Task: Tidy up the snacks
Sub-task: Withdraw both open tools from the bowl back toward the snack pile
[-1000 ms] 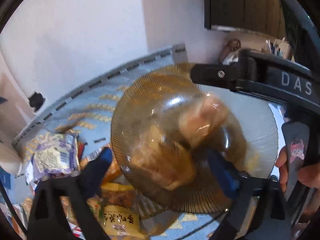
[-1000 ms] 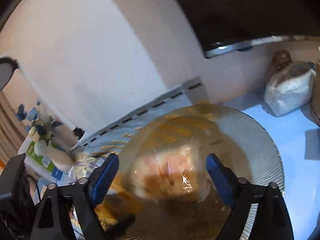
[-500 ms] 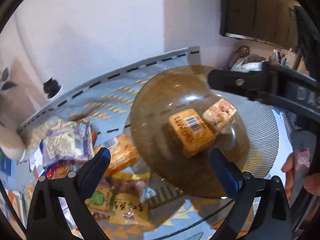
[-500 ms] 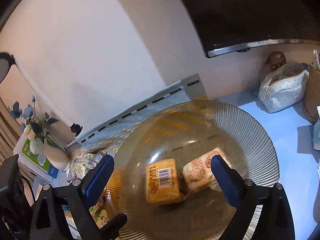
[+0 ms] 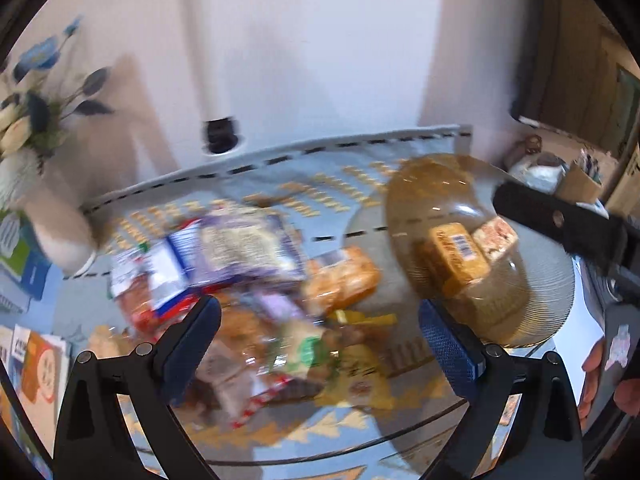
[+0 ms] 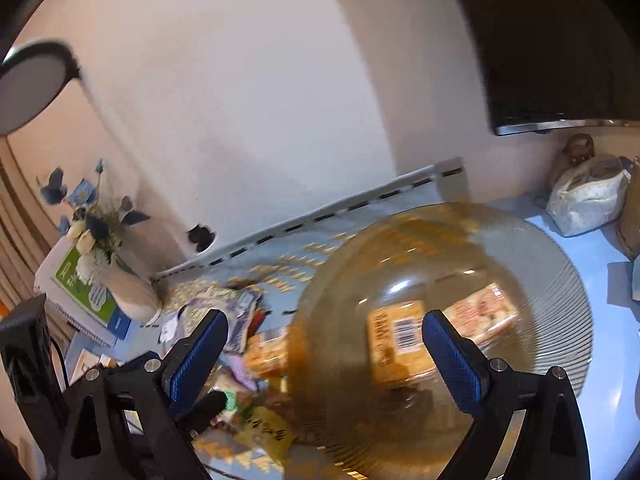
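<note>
Motion blur smears the snack pile (image 5: pixel 248 280) at centre of the left wrist view, so its labels cannot be read (only colours survive). A hand (image 5: pixel 600 376) is cut off at the lower right edge. The amber glass bowl (image 6: pixel 552 280) runs off the right wrist view's bottom.

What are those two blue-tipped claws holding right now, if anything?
Nothing. The left gripper is open above the snack pile; the right gripper is open over the glass bowl, gripping neither.

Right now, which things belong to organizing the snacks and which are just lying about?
Job: ribbed amber glass bowl, yellow barcoded snack pack, pink-and-white snack pack, loose snack packet pile.

Lying about: vase of blue flowers, white quilted pouch, spiral notebook.
</note>
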Motion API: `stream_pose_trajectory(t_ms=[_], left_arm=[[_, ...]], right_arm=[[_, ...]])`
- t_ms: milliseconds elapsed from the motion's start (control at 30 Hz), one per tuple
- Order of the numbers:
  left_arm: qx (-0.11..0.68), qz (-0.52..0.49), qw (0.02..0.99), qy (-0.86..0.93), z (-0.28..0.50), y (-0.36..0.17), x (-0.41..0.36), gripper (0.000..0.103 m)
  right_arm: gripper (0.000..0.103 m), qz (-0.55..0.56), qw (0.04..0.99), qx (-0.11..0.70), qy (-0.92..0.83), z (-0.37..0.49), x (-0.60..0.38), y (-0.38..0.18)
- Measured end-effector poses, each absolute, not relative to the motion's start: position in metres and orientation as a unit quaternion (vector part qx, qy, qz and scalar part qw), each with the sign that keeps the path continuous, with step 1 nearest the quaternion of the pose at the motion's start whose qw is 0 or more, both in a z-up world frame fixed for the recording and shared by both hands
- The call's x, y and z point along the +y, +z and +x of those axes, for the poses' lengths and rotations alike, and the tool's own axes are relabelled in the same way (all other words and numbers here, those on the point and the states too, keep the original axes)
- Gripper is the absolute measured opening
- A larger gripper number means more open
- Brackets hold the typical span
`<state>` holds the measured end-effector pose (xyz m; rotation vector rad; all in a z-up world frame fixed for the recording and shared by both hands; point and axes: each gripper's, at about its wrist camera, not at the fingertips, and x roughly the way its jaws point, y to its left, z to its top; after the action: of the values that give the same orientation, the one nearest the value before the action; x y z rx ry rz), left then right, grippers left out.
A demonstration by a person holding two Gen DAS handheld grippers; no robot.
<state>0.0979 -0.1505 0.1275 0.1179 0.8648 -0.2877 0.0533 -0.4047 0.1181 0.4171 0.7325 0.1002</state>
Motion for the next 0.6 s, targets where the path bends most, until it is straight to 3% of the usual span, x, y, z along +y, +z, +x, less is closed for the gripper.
stream_pose_trajectory(t_ms=[300, 600], left_arm=[[0.413, 0.024, 0.907, -0.075, 0.089, 0.134, -0.056, 0.099], [0.431, -0.001, 0.902, -0.011, 0.089, 0.103, 0.03, 0.099]], right_arm=[[0.097, 0.177, 0.907, 0.374, 0.081, 0.049, -0.344, 0.108], [0.097, 0.163, 0.898, 0.395, 0.109, 0.042, -0.301, 0.083]])
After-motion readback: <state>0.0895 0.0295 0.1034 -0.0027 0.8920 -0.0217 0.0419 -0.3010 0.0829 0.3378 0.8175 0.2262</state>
